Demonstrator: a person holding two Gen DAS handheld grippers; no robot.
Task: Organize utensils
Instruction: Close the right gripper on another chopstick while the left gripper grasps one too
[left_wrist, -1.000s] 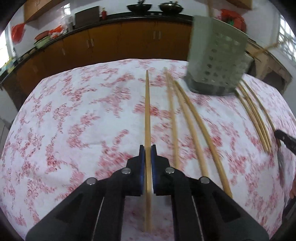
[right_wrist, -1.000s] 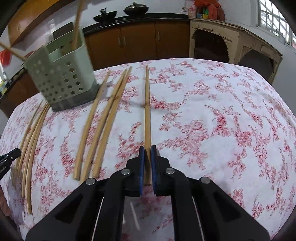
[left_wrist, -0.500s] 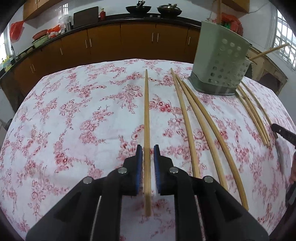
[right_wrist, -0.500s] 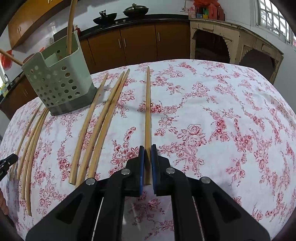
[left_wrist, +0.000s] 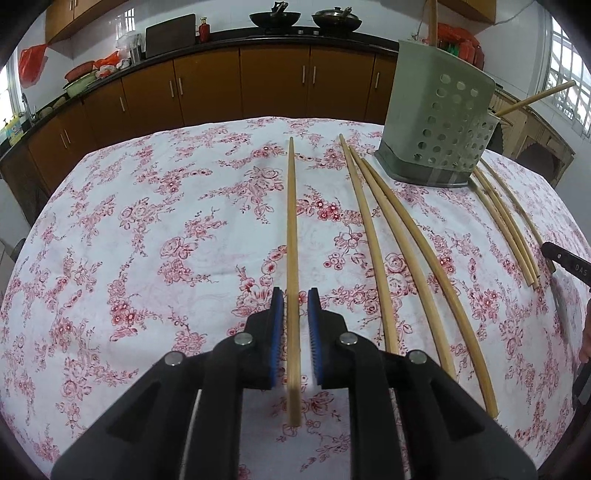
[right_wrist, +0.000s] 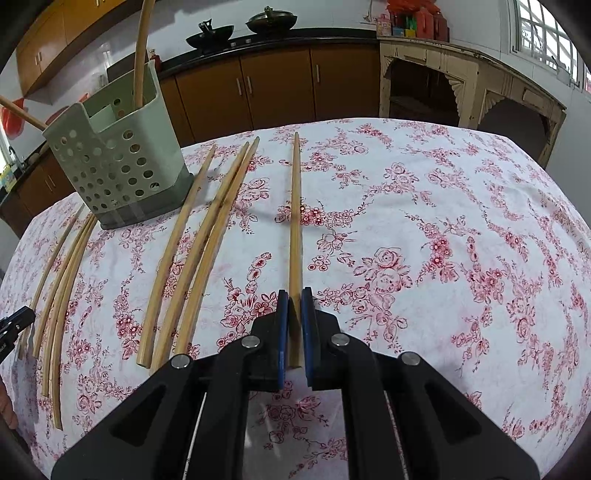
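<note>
Left tool: the left tool (left_wrist: 295, 325) hangs low over the bench, its blue pads standing a little apart on either side of a chopstick (left_wrist: 292, 236) with a gap showing on both sides; it has let go and presses on nothing
Chopstick at left tool: lies flat on the cloth, running from under the pads straight away to the far side; its near end pokes out below the tool
Right tool: the right tool (right_wrist: 294, 325) is clenched on a second chopstick (right_wrist: 295, 206), pads tight against its near end; the stick runs away toward the far edge
Loose chopsticks: in the right view three (right_wrist: 199, 251) lie side by side left of the held one, and a thinner bundle (right_wrist: 62, 280) lies further left, near the bench's left edge
Holder: a pale green perforated holder (right_wrist: 114, 166) stands upright at the far left of the right view, between the two loose groups; two sticks stand in it, one leaning out to the left
Bench: covered by a white cloth with red flowers (left_wrist: 129, 240)
Beyond: brown cabinets (left_wrist: 207, 85) under a dark counter with two woks (left_wrist: 275, 18); a window at right
</note>
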